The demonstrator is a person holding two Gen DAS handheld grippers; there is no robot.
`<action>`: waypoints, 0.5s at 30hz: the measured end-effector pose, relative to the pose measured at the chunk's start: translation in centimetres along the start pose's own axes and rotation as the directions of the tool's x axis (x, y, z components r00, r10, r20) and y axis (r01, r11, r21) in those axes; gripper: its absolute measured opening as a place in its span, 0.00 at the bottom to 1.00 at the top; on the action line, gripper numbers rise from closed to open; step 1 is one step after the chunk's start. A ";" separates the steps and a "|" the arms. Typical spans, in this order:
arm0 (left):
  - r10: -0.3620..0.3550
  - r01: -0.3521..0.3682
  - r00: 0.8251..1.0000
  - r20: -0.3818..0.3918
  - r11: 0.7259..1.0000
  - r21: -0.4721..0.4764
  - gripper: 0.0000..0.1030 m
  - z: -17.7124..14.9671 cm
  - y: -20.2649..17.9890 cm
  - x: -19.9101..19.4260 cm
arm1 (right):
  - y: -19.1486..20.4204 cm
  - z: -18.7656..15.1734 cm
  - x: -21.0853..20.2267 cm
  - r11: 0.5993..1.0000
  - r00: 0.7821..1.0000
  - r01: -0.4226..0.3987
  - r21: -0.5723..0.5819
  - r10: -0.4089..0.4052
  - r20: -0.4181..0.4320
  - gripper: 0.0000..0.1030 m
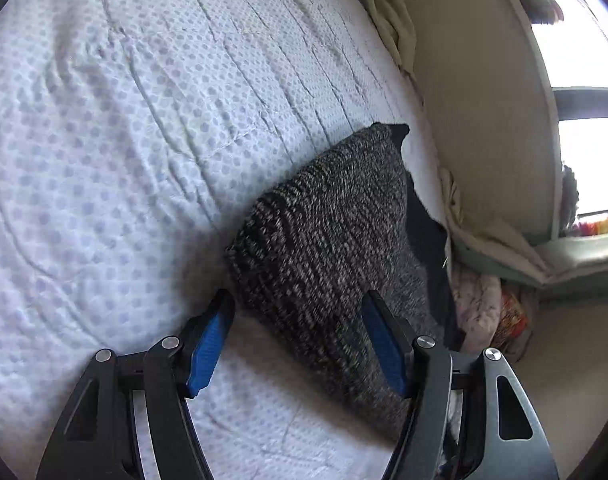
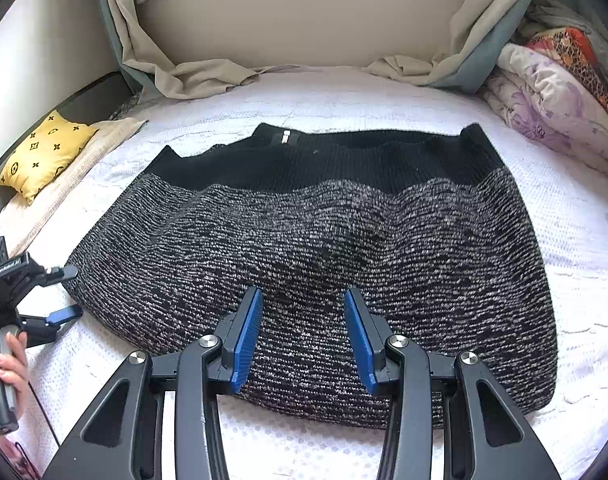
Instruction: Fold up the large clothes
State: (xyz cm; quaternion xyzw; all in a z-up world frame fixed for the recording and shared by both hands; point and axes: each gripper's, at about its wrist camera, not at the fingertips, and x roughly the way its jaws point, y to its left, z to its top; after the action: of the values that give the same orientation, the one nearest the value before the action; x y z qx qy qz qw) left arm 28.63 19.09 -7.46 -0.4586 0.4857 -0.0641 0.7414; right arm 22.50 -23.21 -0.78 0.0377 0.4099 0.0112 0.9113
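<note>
Right now the knit sweater (image 2: pixel 311 248) lies spread flat on the bed (image 2: pixel 575 240), directly ahead of the right tool (image 2: pixel 303 300), whose jaws gape empty above it. Beside its left edge, the left tool (image 1: pixel 298 300) gapes too, gripping nothing.

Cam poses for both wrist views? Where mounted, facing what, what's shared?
Left wrist: on the left tool, looking down along the sweater's edge and the bed; own fingers show.
Right wrist: on the right tool, facing the headboard across the sweater; left tool and hand show.
Shared: sweater, bed.
</note>
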 end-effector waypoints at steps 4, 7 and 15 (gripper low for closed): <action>-0.015 0.015 0.999 0.033 1.000 -0.017 0.68 0.6 -0.6 1.3 | 0.1 0.0 0.5 1.000 1.000 -0.009 0.001 0.009 -0.010 0.38; -0.018 0.019 0.998 0.056 1.000 -0.013 0.68 1.2 -1.2 2.2 | 0.5 0.2 0.7 1.000 1.000 -0.020 -0.006 0.020 -0.010 0.38; 0.066 -0.076 0.991 0.113 0.993 0.088 0.48 1.8 -3.2 3.4 | 1.7 1.2 1.5 0.999 0.999 -0.039 -0.036 0.039 -0.009 0.36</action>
State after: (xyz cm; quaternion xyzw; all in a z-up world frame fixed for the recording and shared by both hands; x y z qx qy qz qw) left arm 32.93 16.53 -7.09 -0.4093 0.4566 -0.0347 0.7892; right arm 24.44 -21.50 -0.96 0.0290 0.4125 0.0368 0.9098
